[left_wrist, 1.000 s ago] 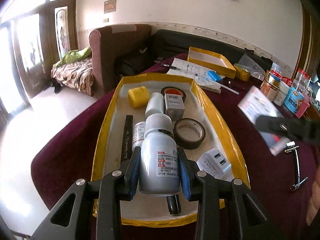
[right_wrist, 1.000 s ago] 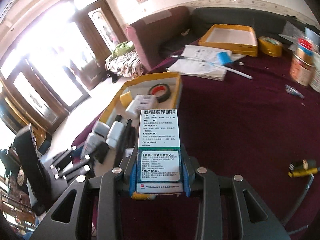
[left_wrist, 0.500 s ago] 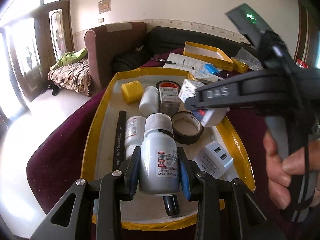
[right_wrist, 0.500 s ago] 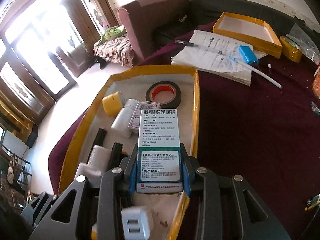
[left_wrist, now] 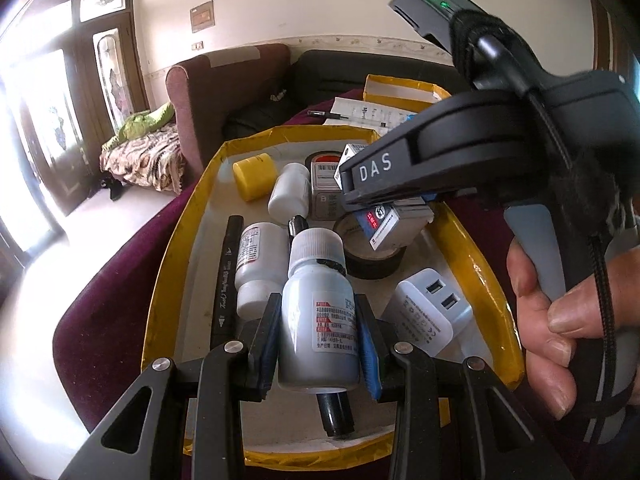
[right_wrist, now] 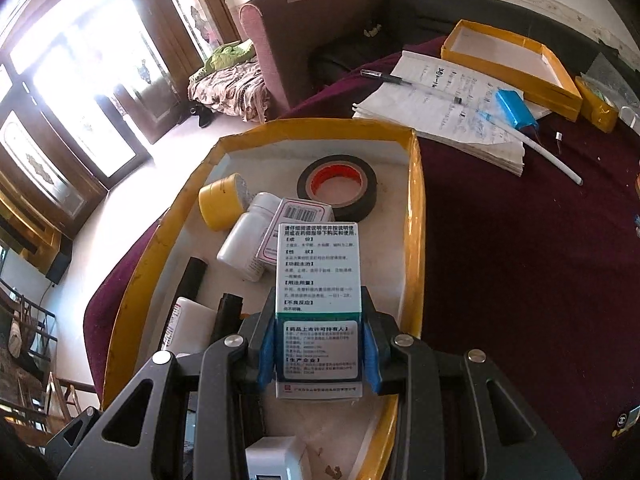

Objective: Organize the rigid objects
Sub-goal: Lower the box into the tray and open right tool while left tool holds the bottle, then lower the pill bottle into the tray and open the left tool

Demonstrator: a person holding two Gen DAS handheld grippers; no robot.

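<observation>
— What do the jaws hold?

— The left gripper (left_wrist: pixel 319 344) is clamped on a white bottle (left_wrist: pixel 318 320), blue pads pressing both its sides, above the near end of the yellow-rimmed tray (left_wrist: pixel 188 232). The right gripper (right_wrist: pixel 319 350) squeezes a printed medicine box (right_wrist: pixel 319 300) over the same tray's right half.

— And around them?

— In the tray lie a black tape roll with a red core (right_wrist: pixel 337 185), a yellow cap (left_wrist: pixel 255 175), two more white bottles, a black marker (left_wrist: pixel 227 276) and a white USB charger (left_wrist: pixel 432 312). The tray sits on a maroon cloth (right_wrist: pixel 520 264); farther off, papers (right_wrist: pixel 440 112) and a second yellow tray (right_wrist: pixel 516 64).
</observation>
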